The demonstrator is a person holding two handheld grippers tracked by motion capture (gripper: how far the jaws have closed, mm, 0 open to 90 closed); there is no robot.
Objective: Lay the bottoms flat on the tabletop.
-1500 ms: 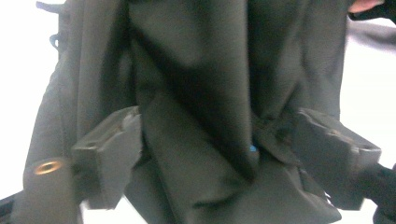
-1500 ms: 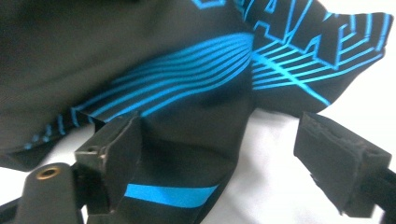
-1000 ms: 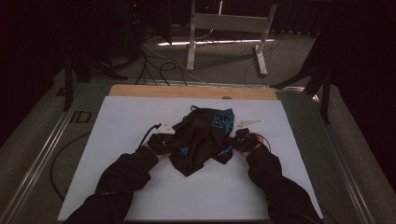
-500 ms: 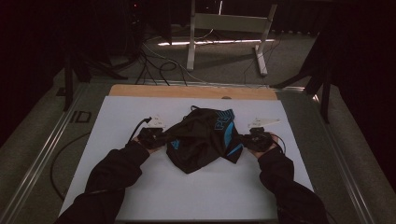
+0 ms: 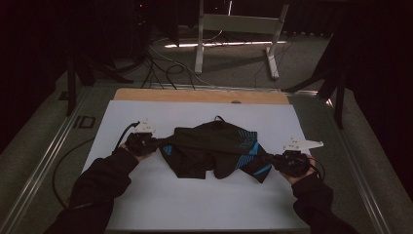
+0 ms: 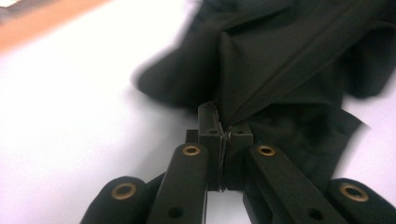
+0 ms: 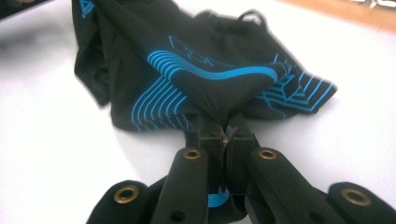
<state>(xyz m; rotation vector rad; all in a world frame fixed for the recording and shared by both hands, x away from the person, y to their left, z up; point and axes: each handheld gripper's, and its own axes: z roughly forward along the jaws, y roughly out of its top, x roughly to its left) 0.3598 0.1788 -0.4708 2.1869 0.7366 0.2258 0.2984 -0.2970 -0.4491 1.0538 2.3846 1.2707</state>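
A crumpled black fabric garment with blue line print point(image 5: 214, 151) lies mid-frame on the white table sheet point(image 5: 195, 204), stretched between both grippers. No writing on it is legible. The left gripper point(image 5: 155, 145), at centre left, clamps its plain black edge; the right gripper point(image 5: 272, 158), at lower right, pinches a blue-striped corner. Sleeved forearms reach in from the bottom. The right gripper view shows the stripes point(image 7: 219, 74) closely.

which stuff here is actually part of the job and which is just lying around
In the job:
- black fabric shorts with blue line print
- left gripper, shut on one edge
- right gripper, shut on the opposite edge

Lying about:
- white metal stand on the floor
- black floor cables
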